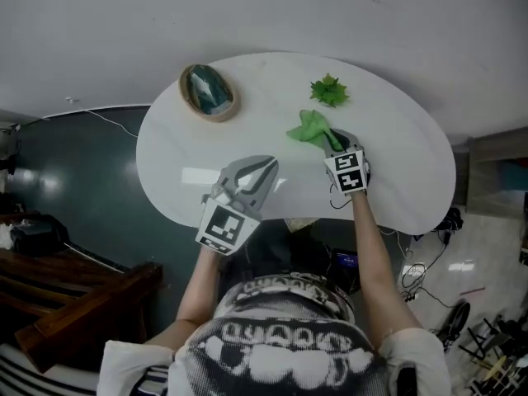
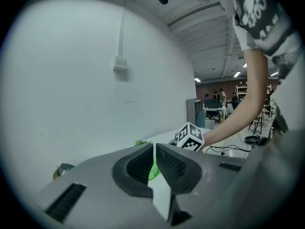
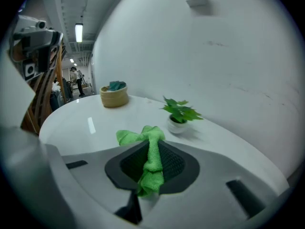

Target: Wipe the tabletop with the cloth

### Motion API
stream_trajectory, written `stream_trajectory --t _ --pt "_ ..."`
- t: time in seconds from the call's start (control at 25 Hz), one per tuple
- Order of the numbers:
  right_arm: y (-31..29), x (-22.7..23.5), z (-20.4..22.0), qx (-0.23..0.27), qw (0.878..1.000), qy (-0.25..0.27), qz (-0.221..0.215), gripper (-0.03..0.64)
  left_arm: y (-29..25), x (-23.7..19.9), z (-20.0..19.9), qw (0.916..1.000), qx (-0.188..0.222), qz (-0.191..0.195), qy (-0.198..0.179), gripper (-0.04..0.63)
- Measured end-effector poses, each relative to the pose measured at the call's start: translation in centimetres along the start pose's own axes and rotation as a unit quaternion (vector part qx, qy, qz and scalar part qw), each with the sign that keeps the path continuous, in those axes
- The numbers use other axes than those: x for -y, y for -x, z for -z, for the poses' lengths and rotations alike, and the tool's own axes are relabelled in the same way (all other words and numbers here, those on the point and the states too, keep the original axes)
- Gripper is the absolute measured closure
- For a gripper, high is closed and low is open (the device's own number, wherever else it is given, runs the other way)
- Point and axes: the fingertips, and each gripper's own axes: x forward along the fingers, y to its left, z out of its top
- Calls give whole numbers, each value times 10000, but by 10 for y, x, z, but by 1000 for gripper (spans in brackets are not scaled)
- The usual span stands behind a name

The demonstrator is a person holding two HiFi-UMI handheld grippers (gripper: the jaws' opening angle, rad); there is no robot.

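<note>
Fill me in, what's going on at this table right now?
A person holds a gripper in each hand over a white table. The right gripper is shut on a bunched green cloth, its loose end pointing toward a small potted plant. The left gripper is shut and empty, nearer the person. A basket sits at the far left.

Plain white wall (image 1: 264,7) behind; dark floor (image 1: 82,172); wooden furniture (image 1: 74,295), perhaps bench, lower left; ceiling strip lights (image 3: 78,32).
</note>
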Motion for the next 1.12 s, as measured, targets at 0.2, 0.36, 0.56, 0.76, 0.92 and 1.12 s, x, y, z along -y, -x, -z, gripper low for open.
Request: stream_trajectory --t 0.2,0.36,0.56,0.76,0.92,1.12 --pt "34 91 43 -103 9989 -182 417 565 -45 42 -20 9999 -84 113 43 578" --pt "59 164 80 -257 9961 -211 814 565 -73 67 -25 9998 -94 159 28 578" --pt "98 241 118 -482 9901 -278 1292 565 -98 90 -33 9993 -152 325 -41 578" --pt "138 302 159 -707 9814 -391 1744 565 -118 108 -39 9985 -189 494 -121 578" --pt "170 336 190 -890 9707 -671 2127 565 -126 122 -40 9970 -276 695 -173 578" --pt "197 353 214 -964 9591 -1029 2455 565 -127 127 -38 9961 -293 812 -189 578"
